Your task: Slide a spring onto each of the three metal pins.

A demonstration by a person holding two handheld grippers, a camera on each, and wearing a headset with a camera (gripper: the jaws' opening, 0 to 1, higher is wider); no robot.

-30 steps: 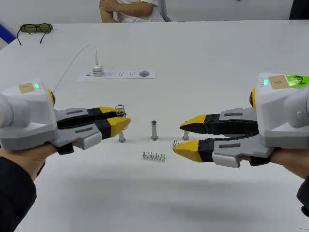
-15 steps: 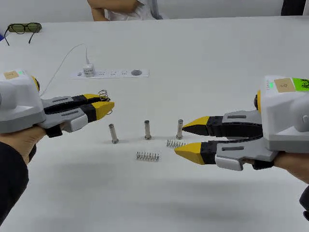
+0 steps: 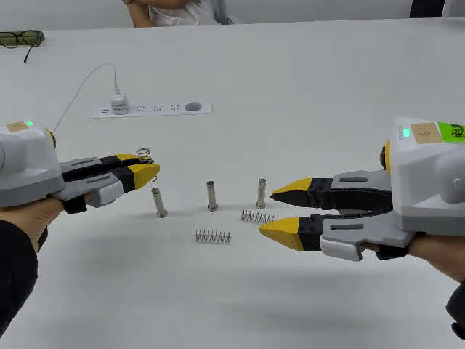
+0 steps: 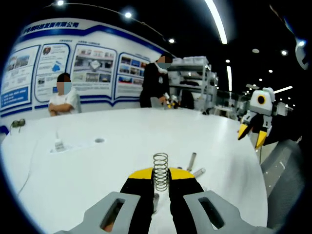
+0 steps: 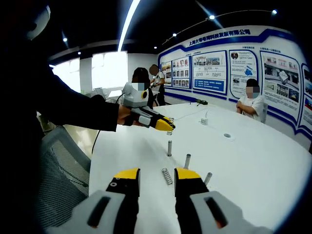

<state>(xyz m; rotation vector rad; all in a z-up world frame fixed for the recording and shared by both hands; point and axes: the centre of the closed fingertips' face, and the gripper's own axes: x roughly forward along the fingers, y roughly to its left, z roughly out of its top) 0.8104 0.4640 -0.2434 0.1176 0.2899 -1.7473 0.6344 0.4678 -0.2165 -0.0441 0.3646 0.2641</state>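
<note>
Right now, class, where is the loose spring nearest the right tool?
In the head view, that spring lies on the table just on the near side of the rightmost pin, beside the open right tool.

A smooth, matt white worktop (image 3: pixel 305 94) carries three short cylindrical metal pins (image 3: pixel 211 196), bright and polished, and two loose coil springs (image 3: pixel 213 236) of thin, faintly shiny silver wire. The left claw (image 3: pixel 151 166) and right claw (image 3: pixel 270 211) look like hard moulded plastic: matt grey shells, matt black arms, smooth yellow tips with a slight sheen; the left pinches a third bare-wire spring (image 4: pixel 160 170).
</note>
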